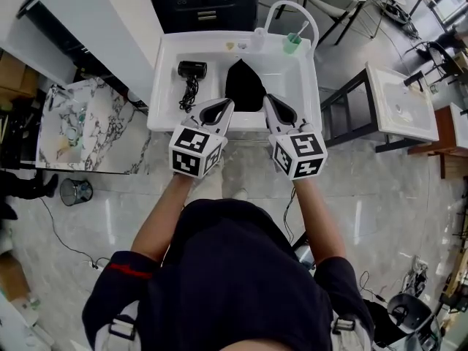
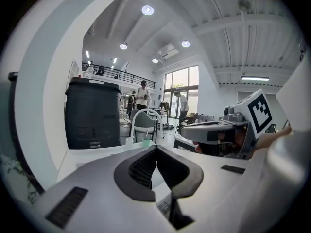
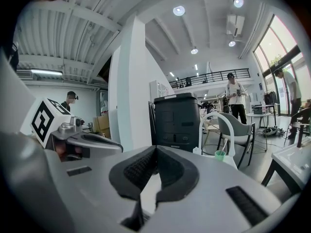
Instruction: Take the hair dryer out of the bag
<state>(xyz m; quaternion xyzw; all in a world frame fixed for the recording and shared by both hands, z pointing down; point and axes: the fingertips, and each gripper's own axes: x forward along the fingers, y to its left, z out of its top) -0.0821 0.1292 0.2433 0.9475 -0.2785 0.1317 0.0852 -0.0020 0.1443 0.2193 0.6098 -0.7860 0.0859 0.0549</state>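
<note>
Plainly, the dryer (image 1: 191,69) is outside the bag (image 1: 244,86): it lies on the white table (image 1: 167,86) just left of the black bag and apart from it, with its cord (image 1: 189,93) bunched toward the near edge. The task therefore looks finished, or close to it. The left hand-held gripper (image 1: 229,103) is clenched on nothing, its jaws meeting tip to tip, and so is the right hand-held gripper (image 1: 268,98). Both hover at the table's near edge, on either side of the bag's near end. The main risk from here is the cord. It sits close to the left jaws, so a careless sweep could hook it and drag the dryer toward the edge. A nudge to the soft bag could also push it back toward the green cup (image 1: 292,44) at the far rim. No brand or label can be read on the dryer, bag or cup. The only print in view is the black-and-white square markers on the two cubes (image 1: 195,151), which carry no words.
</note>
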